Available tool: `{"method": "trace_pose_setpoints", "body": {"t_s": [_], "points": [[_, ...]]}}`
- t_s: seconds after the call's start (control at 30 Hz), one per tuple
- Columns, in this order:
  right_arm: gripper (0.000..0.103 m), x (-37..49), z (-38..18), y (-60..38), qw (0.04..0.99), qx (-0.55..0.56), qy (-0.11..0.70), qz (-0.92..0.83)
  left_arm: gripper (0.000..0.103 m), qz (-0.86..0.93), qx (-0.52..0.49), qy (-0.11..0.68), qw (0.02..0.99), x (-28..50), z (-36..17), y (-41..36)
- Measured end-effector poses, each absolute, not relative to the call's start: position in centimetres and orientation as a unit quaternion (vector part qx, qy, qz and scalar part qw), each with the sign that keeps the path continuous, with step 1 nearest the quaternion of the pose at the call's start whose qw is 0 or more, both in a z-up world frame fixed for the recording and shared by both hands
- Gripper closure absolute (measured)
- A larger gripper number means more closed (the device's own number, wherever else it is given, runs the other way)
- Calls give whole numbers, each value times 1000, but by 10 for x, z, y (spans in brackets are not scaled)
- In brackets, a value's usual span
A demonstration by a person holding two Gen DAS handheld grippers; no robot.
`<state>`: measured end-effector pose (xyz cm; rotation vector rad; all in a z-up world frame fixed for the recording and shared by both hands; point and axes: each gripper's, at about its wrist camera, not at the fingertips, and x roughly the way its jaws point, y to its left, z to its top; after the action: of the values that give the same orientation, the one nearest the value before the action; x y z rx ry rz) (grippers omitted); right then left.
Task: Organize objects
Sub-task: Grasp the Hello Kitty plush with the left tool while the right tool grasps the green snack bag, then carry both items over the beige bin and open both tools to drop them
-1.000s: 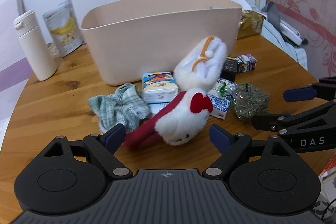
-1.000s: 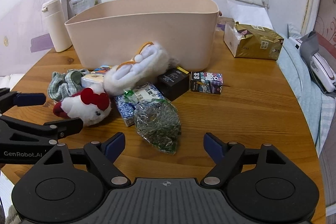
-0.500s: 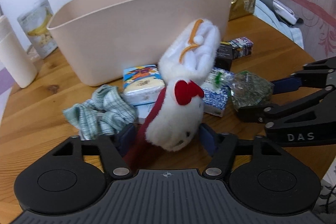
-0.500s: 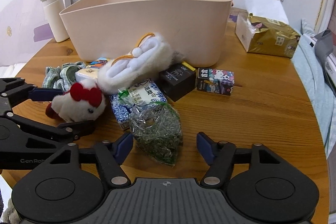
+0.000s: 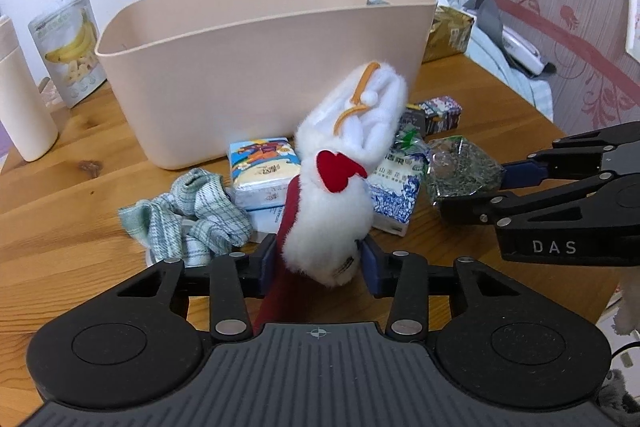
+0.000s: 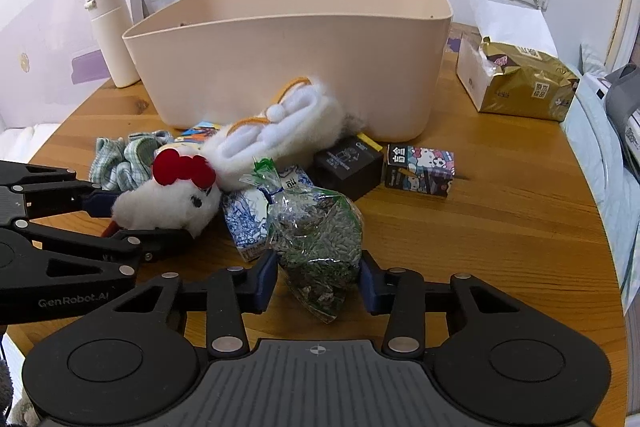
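2 grippers engaged: left gripper point(image 5: 318, 261) fingers clench white plush toy point(image 5: 340, 195); right gripper point(image 6: 318, 281) fingers clench clear green-leaf bag point(image 6: 316, 239), beige plastic bin point(image 6: 296, 67) straight ahead.

The left gripper point(image 5: 318, 263) is clamped on the plush point(image 5: 332, 211), held low; the right gripper point(image 6: 318, 281) beside it pinches the bag point(image 6: 316, 239).

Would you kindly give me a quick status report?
Left tongs shut on plush toy. Right tongs shut on herb bag. Beige bin straight ahead, nothing blocking.
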<state>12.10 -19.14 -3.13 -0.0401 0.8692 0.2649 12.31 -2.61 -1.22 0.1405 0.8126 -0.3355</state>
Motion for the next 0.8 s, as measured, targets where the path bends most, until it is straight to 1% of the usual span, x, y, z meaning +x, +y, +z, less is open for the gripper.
{"method": "trace_pose_setpoints", "body": {"t_s": [0.4, 0.8], "points": [[63, 110, 2, -204, 919, -8, 380, 103, 60, -148, 52, 350, 923, 115, 26, -7], [63, 125, 35, -212, 938, -1, 337, 82, 60, -124, 34, 304, 944, 137, 65, 15]]}}
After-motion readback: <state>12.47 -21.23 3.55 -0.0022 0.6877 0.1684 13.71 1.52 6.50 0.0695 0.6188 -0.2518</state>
